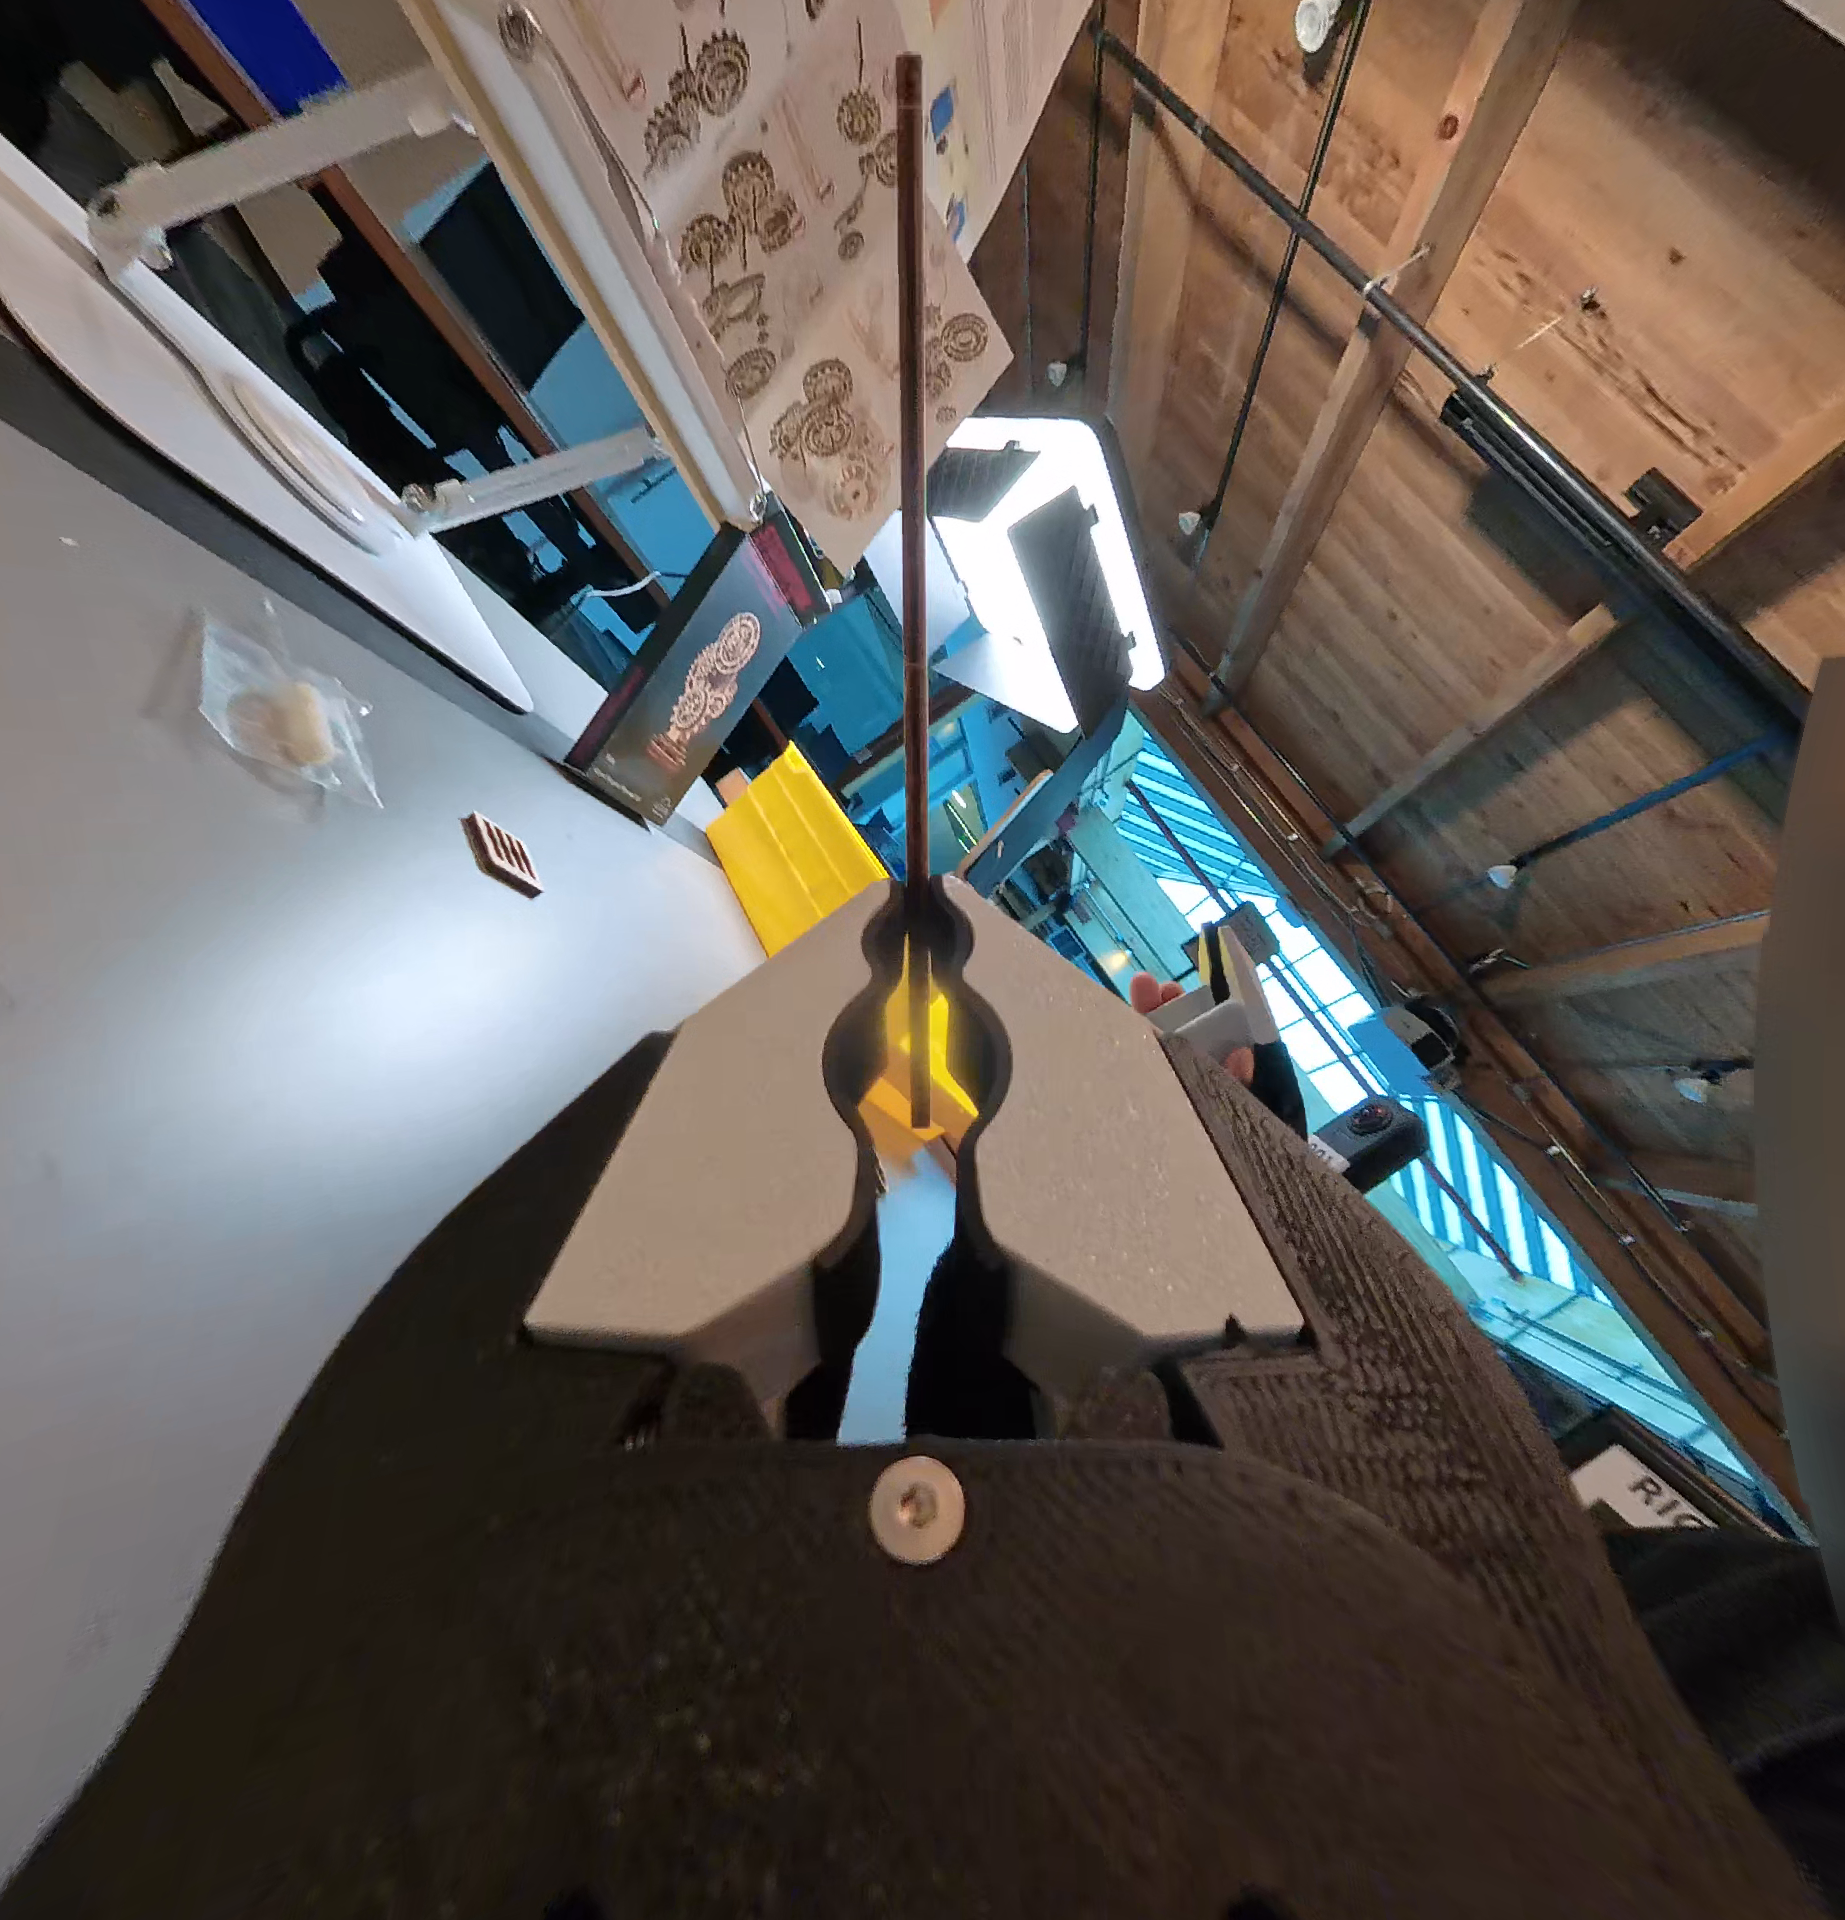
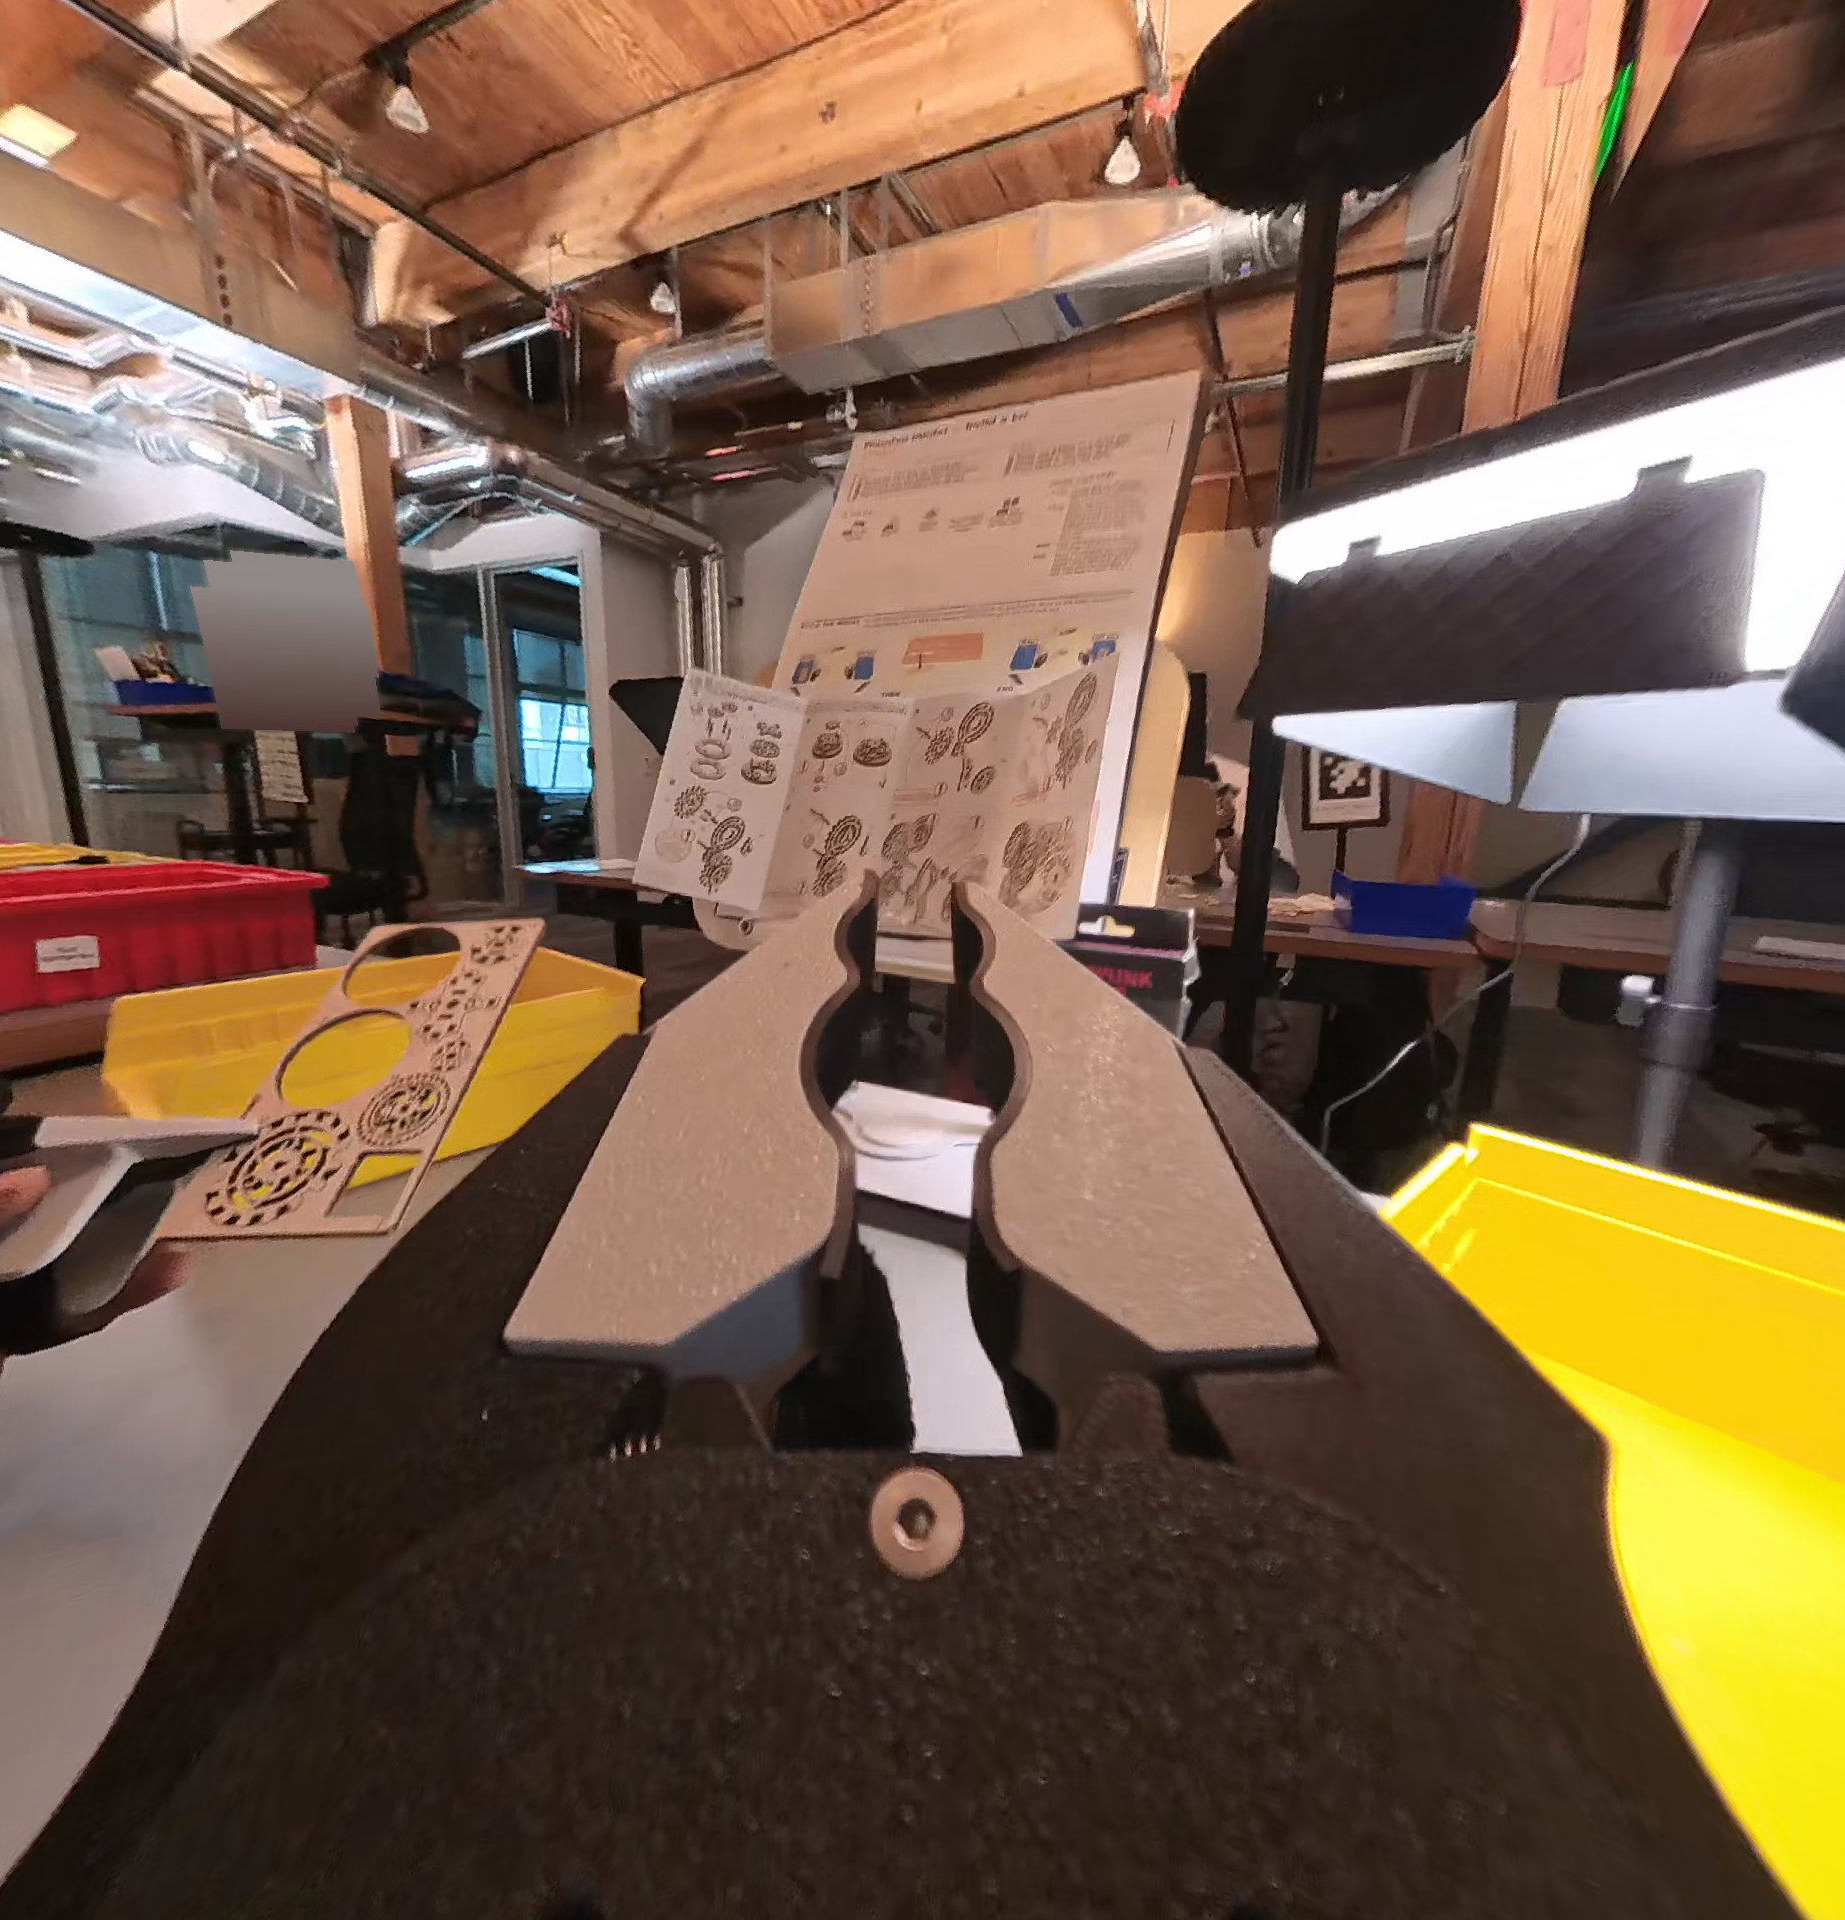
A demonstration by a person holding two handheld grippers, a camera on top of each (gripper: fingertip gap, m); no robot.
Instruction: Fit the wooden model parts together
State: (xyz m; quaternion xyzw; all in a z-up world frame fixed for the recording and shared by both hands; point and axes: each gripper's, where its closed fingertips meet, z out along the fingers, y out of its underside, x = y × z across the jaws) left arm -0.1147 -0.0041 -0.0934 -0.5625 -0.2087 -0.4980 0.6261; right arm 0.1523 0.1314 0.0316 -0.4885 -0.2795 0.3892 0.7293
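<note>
My left gripper (image 1: 923, 888) is shut on a thin wooden parts sheet (image 1: 910, 416), seen edge-on as a dark line running straight out from the tips. In the right wrist view that sheet (image 2: 378, 1070) is a flat tan board with laser-cut gears and round holes, held in the air at one end by the left gripper (image 2: 185, 1148). My right gripper (image 2: 913, 894) is open a little, with nothing between its grey fingers (image 2: 731, 1122), and stands to the right of the sheet, apart from it. It also shows small in the left wrist view (image 1: 1224, 1003).
A small slotted wooden piece (image 1: 502, 854) and a clear bag (image 1: 284, 717) lie on the grey table (image 1: 222, 1091). The kit box (image 1: 689, 686) and folded instruction sheet (image 2: 897, 790) stand at the back. Yellow bins (image 2: 554, 1029) (image 2: 1676, 1351), a red bin (image 2: 139, 925) and a lamp (image 2: 1520, 582) surround the work area. My hands' fingertips stand some 35 cm from each other.
</note>
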